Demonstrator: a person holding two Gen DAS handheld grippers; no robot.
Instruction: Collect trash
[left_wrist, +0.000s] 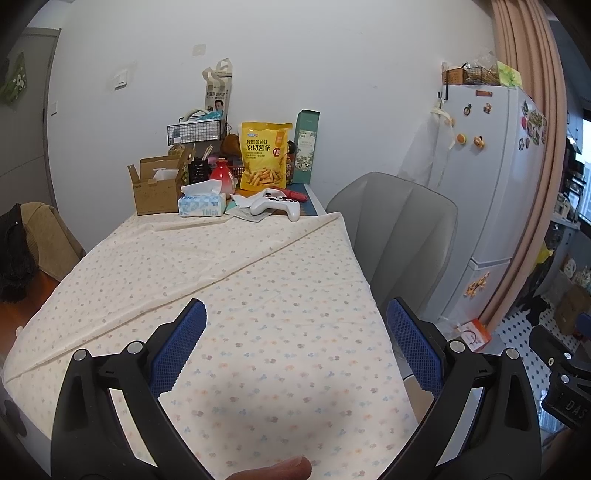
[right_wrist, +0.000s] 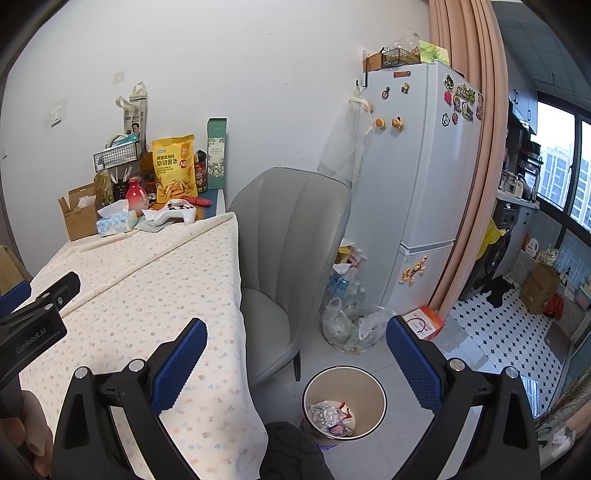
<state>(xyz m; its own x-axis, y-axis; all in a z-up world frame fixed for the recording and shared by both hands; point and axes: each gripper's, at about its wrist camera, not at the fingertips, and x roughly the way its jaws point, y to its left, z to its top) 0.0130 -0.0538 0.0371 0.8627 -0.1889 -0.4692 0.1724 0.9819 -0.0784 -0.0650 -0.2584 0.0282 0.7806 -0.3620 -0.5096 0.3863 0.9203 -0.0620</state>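
Note:
A round beige trash bin (right_wrist: 314, 387) stands on the floor beside the table, holding crumpled plastic wrappers (right_wrist: 328, 415). My right gripper (right_wrist: 295, 354) hangs open above the bin and the table's corner, nothing between its blue pads. My left gripper (left_wrist: 295, 332) is open and empty over the flowered tablecloth (left_wrist: 236, 295). A crumpled paper and wrapper (left_wrist: 245, 208) lie at the table's far end by a white game controller (left_wrist: 275, 203). The left gripper's body also shows at the left edge of the right wrist view.
The table's far end holds a tissue box (left_wrist: 202, 205), an open cardboard box (left_wrist: 157, 188), a yellow snack bag (left_wrist: 264, 157) and a green carton (left_wrist: 306, 147). A grey chair (right_wrist: 288, 258) stands right of the table. A fridge (right_wrist: 417, 184) and a plastic bag of rubbish (right_wrist: 351, 325) lie beyond.

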